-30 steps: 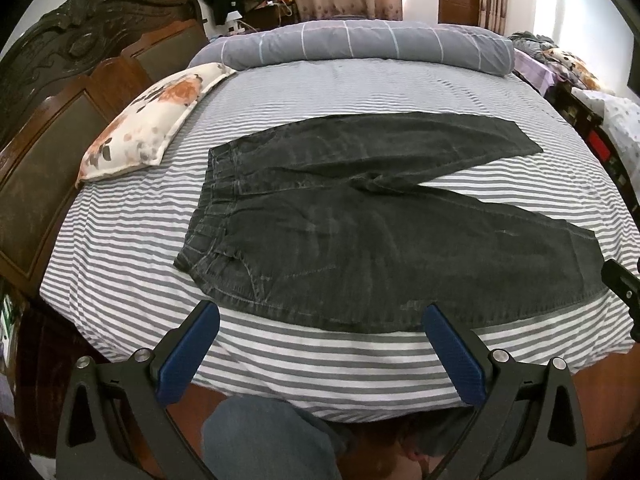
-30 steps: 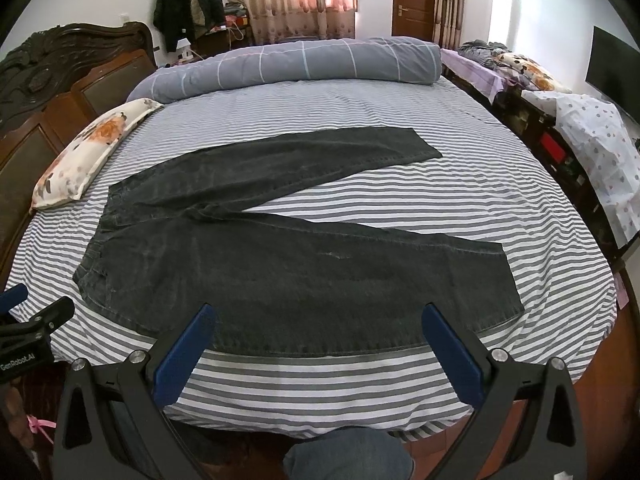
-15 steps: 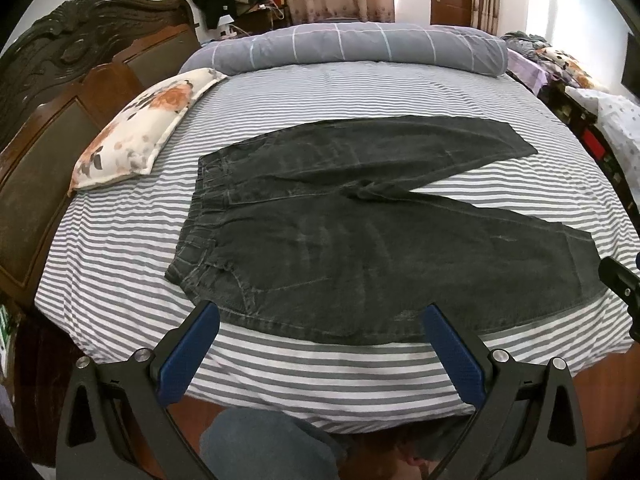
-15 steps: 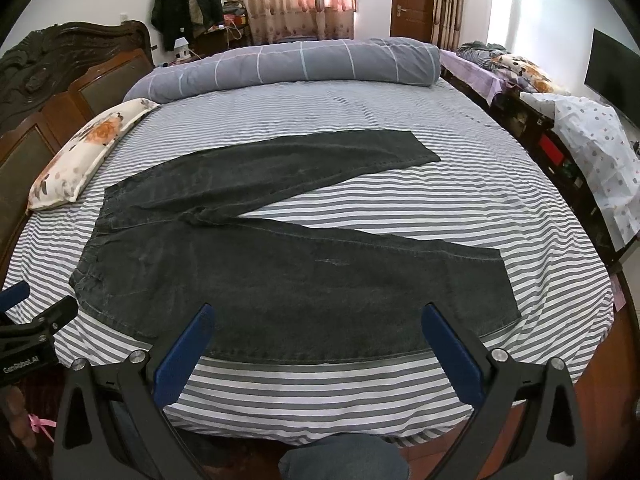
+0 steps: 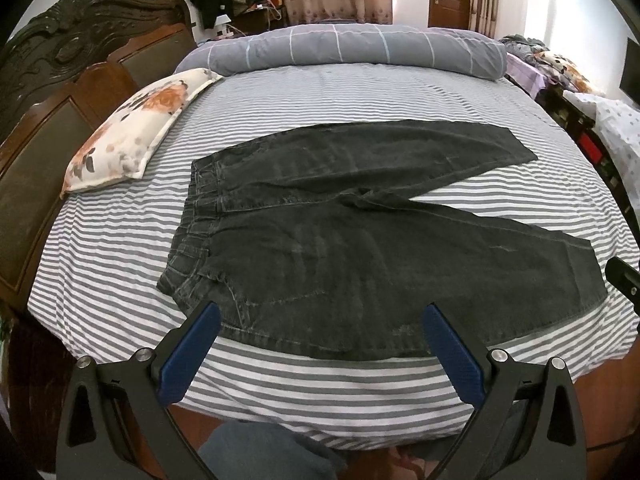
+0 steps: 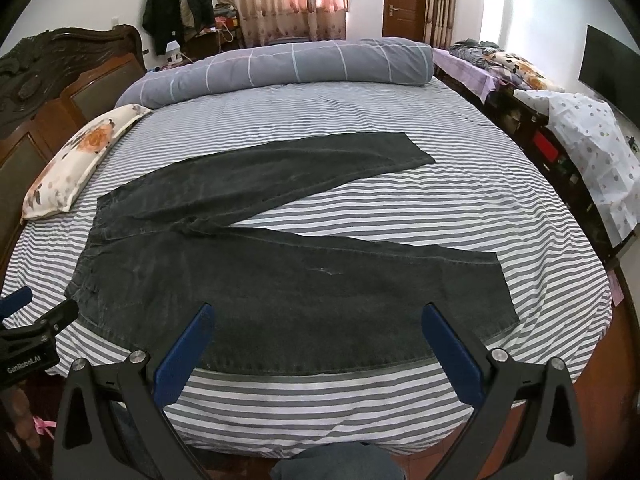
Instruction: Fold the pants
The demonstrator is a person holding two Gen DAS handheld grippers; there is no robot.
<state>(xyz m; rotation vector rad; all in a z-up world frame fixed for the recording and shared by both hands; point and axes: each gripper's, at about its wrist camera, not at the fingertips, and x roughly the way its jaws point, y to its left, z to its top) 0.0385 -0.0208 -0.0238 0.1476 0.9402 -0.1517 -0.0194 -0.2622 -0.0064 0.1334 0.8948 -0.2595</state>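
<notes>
Both spread-open grippers, left gripper (image 5: 320, 320) and right gripper (image 6: 318, 320), hover above flat pants (image 5: 360, 248).

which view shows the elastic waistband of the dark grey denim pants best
The left wrist view: the gathered elastic waistband of the dark grey denim pants sits near the frame's middle, with its ruching and stitching clear. In the right wrist view the waistband is pushed toward the left edge, foreshortened, with little detail.

A bed (image 5: 120, 264) with grey-and-white striped sheets fills the room, backed by a dark carved wooden headboard (image 5: 60, 80). A floral pillow (image 5: 136, 124) and rolled grey duvet (image 6: 280, 70) lie on it. Patterned curtains (image 6: 280, 0) glow with daylight beside a brown door (image 6: 404, 0).
</notes>
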